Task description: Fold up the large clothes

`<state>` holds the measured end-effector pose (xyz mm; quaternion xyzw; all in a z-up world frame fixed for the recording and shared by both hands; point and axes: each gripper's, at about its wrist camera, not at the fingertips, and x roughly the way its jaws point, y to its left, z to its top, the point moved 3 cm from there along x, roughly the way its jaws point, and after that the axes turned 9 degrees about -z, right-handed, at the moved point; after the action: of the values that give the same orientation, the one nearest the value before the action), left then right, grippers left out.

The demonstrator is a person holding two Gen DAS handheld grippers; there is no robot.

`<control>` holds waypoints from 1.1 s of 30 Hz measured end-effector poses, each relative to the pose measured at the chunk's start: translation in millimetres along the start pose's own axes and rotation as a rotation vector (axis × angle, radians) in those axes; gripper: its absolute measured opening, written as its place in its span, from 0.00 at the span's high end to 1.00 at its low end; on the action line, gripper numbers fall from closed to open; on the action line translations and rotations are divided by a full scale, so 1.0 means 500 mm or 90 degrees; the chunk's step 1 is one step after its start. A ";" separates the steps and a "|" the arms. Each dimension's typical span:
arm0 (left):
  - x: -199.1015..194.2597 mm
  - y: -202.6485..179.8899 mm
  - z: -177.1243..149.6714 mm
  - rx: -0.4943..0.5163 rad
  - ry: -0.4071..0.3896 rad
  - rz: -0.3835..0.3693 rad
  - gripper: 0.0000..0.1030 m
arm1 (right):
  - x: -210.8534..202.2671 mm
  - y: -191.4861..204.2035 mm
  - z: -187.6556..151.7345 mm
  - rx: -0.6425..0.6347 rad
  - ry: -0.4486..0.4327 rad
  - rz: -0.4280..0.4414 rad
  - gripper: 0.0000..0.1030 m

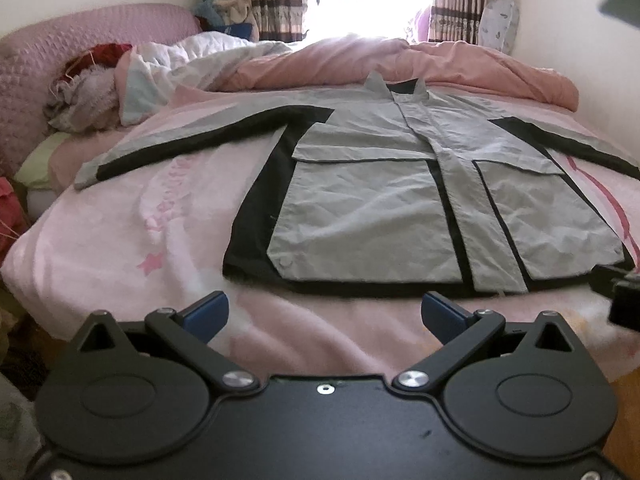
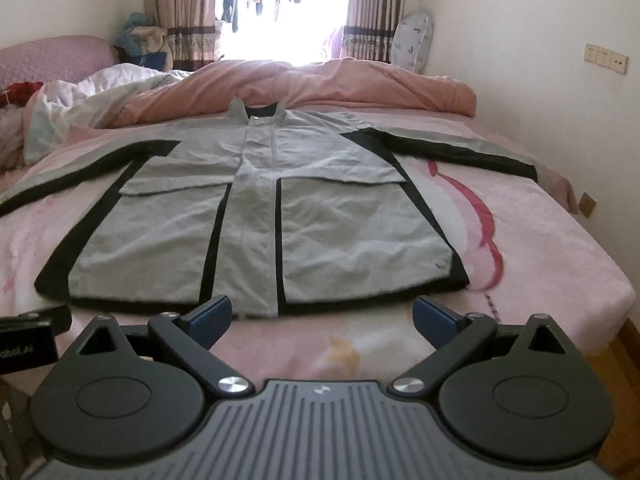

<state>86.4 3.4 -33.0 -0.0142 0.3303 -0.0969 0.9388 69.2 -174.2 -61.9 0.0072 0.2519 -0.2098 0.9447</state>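
Your left gripper (image 1: 324, 312) is spread wide and grasps nothing; your right gripper (image 2: 322, 314) likewise. The jacket (image 1: 360, 208) lies flat on the bed (image 1: 120, 248) at 12 o'clock from both, sleeves out towards 9 and 3, hem just beyond your fingertips (image 2: 212, 316).

Pink printed bedsheet (image 2: 520, 264) covers the bed; salmon duvet (image 2: 320, 84) bunched at 12 o'clock, white quilt (image 1: 192, 64) at 10 o'clock. Striped curtains (image 2: 180, 8) flank the bright window (image 2: 280, 0); wall switch plate (image 2: 606, 58) at 2 o'clock.
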 end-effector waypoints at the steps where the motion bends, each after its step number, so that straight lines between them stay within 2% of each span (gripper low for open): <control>1: 0.013 0.013 0.015 -0.006 0.000 -0.002 0.00 | 0.010 0.000 0.015 0.005 -0.005 0.002 0.00; 7: 0.079 0.145 0.136 -0.069 -0.056 0.002 0.00 | 0.070 0.008 0.144 0.034 -0.082 -0.015 0.00; 11: 0.143 0.310 0.218 -0.210 -0.088 -0.035 0.00 | 0.134 0.018 0.226 0.040 -0.101 0.016 0.00; 14: 0.203 0.456 0.261 -0.325 -0.121 -0.008 0.00 | 0.193 0.039 0.270 0.034 -0.129 0.070 0.00; 17: 0.261 0.593 0.283 -0.422 -0.151 0.049 0.06 | 0.270 0.069 0.310 0.035 -0.094 0.084 0.00; 20: 0.320 0.707 0.290 -0.497 -0.159 0.107 0.09 | 0.343 0.099 0.332 0.038 -0.054 0.094 0.00; 22: 0.353 0.762 0.287 -0.541 -0.158 0.127 0.10 | 0.388 0.111 0.339 0.036 -0.028 0.086 0.00; 24: 0.383 0.813 0.282 -0.598 -0.154 0.127 0.12 | 0.423 0.123 0.340 0.041 -0.005 0.069 0.00; 29: 0.425 0.878 0.272 -0.678 -0.164 0.131 0.12 | 0.480 0.142 0.340 0.044 0.029 0.071 0.00; 33: 0.437 0.899 0.279 -0.668 -0.203 0.153 0.12 | 0.509 0.163 0.340 0.026 0.040 0.072 0.00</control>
<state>417.7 397.2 -99.4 -0.4559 0.1874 0.1918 0.8487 382.1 -220.4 -43.0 0.0471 0.2763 -0.1609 0.9463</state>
